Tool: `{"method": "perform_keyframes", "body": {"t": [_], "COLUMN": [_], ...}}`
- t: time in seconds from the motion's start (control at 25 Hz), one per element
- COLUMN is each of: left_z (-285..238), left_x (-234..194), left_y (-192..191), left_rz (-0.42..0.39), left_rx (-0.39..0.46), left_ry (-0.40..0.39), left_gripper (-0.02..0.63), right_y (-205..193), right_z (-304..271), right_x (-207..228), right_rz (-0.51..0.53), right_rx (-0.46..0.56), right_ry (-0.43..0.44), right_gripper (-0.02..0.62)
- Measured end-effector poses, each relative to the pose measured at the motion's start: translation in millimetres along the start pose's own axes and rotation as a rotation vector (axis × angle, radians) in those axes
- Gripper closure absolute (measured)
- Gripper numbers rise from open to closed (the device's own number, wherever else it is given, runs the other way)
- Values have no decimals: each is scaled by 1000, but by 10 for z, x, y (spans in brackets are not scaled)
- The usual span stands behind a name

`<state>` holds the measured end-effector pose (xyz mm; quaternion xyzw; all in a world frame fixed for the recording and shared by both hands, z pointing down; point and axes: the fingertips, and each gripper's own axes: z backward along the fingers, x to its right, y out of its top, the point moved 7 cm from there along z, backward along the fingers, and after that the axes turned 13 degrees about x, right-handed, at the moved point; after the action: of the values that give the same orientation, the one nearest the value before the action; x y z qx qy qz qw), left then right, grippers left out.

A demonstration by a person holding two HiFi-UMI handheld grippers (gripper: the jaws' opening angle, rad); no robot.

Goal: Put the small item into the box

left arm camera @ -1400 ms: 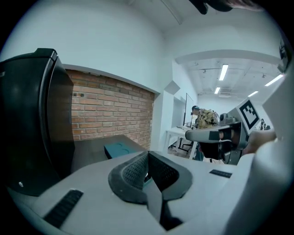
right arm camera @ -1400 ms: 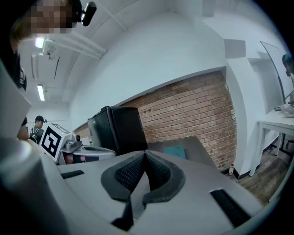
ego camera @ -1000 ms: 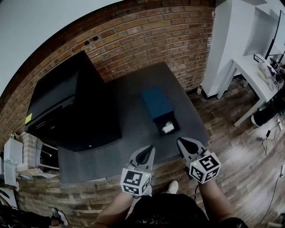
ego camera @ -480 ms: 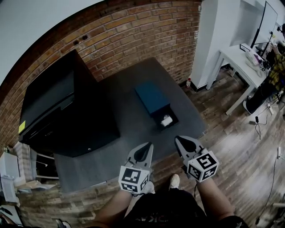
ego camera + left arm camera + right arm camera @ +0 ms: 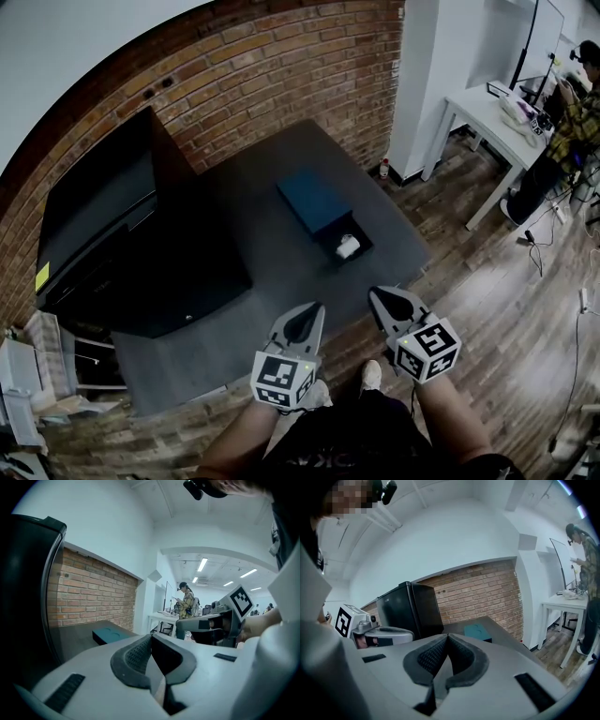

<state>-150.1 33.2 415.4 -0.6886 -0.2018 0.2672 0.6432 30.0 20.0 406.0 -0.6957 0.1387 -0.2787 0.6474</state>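
A dark teal box (image 5: 316, 202) lies on a grey platform (image 5: 253, 253), its drawer part pulled out toward me with a small white item (image 5: 348, 247) inside it. The box also shows in the left gripper view (image 5: 111, 634) and the right gripper view (image 5: 477, 631). My left gripper (image 5: 303, 322) is held near my body, short of the platform's front edge, jaws shut with nothing between them. My right gripper (image 5: 395, 306) is beside it, also shut and empty. Both are well clear of the box.
A large black cabinet (image 5: 131, 234) stands on the platform's left. A brick wall (image 5: 272, 75) runs behind. A small bottle (image 5: 383, 169) stands by a white pillar, and a white desk (image 5: 497, 122) with a person (image 5: 577, 103) is at the right. Wooden floor lies around.
The head view has shifted, so the platform and box sit slightly higher and further left in the picture. Both grippers stay in about the same place, shut.
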Motion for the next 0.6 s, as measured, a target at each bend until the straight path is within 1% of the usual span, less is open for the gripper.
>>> {"method": "perform_keyframes", "body": {"t": [0.2,0.6], "left_z": [72,120], "left_x": [-1,-35], "left_y": [-40,-17], "left_rz": [-9,-3], "left_rx": [6,15], "left_ry": [-26,-34], "left_gripper": [572,572], "right_y": [-70,-50], "right_z": [36,38], "right_x": [-72,-175], "right_rz": [1,17], "right_rx": [-8,-4], "right_ry": [-20,-24], "right_gripper": [577,577]}}
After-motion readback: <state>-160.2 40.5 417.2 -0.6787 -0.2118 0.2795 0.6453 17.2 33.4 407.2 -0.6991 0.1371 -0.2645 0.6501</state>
